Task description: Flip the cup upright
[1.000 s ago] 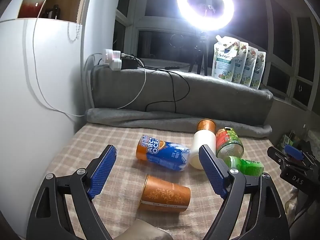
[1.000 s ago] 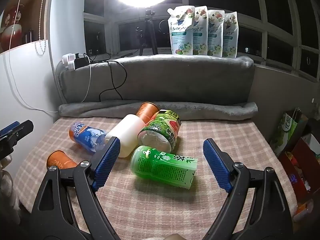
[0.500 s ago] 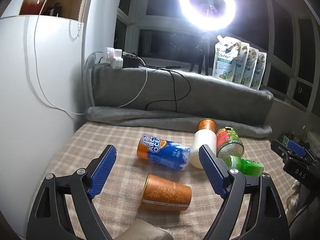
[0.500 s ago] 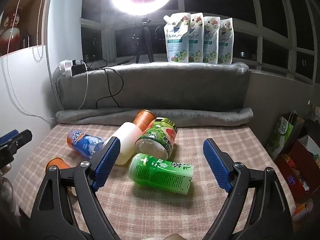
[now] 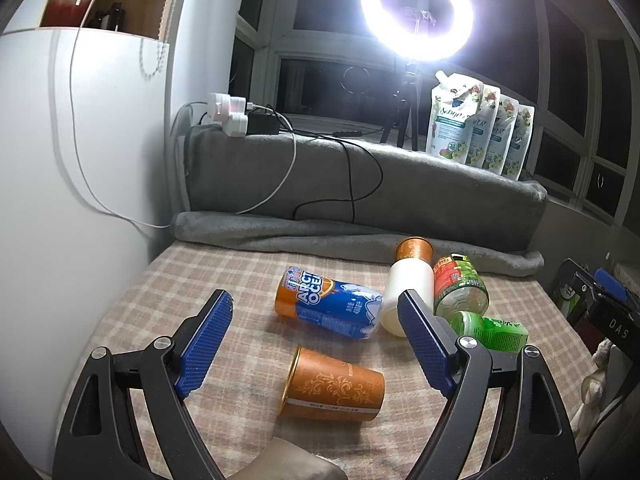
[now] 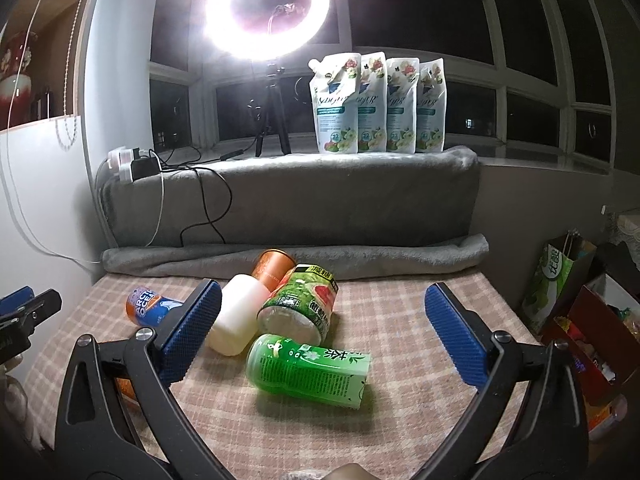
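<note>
Nearest to me, low in the middle of the left wrist view, the orange cup (image 5: 334, 384) lies on its side on the checked worktop (image 5: 168, 296), mouth toward the left of the frame and base toward the right, just ahead of my left gripper (image 5: 316, 340), whose jaws are spread wide with nothing between them. It looks like a light, thin-walled paper or foil cup, so I judge it will dent under a hard squeeze and may roll away at a nudge; I would take it across the middle of its body, lightly, where the wall is backed by its round form, not at the soft open rim. In the right wrist view my right gripper (image 6: 320, 324) is also wide apart and empty, with the green tea cup (image 6: 308, 368) lying on its side at lower centre. A little farther up sit the blue-and-orange cup (image 5: 328, 308), the white bottle (image 5: 408, 296) and the green-and-red jar (image 6: 304, 304), all tipped over and crowded together, the last two touching. Behind them a second orange cup (image 5: 414, 249) rests against the grey rolled blanket (image 5: 280, 232). At the top, the ring light (image 5: 416, 4) glares above four refill pouches (image 6: 376, 104).
</note>
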A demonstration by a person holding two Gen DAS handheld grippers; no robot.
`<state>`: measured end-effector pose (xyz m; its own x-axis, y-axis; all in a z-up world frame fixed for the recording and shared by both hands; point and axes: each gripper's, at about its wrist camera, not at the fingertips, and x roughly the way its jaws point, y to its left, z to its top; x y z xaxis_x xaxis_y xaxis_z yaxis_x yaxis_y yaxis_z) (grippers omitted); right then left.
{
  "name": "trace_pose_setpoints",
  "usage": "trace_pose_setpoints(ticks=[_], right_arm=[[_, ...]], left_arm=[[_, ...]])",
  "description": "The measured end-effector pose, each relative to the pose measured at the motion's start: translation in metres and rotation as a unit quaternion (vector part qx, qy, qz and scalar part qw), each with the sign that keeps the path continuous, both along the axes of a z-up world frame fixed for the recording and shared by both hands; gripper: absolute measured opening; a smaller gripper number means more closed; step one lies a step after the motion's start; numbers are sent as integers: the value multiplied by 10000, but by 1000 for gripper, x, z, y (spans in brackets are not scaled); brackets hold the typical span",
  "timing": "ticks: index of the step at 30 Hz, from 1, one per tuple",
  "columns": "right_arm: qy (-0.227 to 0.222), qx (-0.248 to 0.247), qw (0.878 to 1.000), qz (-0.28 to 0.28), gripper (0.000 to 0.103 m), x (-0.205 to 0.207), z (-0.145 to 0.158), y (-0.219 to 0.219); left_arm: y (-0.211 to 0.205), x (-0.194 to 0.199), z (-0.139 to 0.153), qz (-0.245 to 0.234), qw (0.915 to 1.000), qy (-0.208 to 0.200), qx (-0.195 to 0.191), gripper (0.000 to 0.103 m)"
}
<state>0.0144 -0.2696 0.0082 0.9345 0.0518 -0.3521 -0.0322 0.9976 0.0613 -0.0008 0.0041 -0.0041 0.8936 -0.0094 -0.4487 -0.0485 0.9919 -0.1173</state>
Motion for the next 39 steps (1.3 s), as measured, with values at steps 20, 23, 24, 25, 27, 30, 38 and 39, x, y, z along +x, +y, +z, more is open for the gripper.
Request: trace_pose_setpoints(ticks=[20,23,24,25,27,30,38,39], right_arm=[[45,14,10000,1,103,1,-3,0],[47,5,10000,3,103,1,-3,0],[48,6,10000,1,103,1,-3,1],[51,5,10000,-1,103,1,-3,1],[54,13,10000,-3,103,1,-3,1],[82,10,10000,4,103,2,-4,2],[130,-9,9999,37,103,3,-7,3],[134,-17,9999,43,103,3,-8,3]], left_arm=[[1,0,0,-2,10000,5,-6,85],[1,0,0,-3,10000,8,-3,85],[1,0,0,-8,10000,11,-8,85],[1,0,0,-6,10000,13,-9,85],[1,0,1,-11,10000,20,-6,85],[1,1,2,-23,10000,22,-12,85],[0,1,2,-20,10000,25,-9,85],[1,1,2,-21,10000,23,-7,85]])
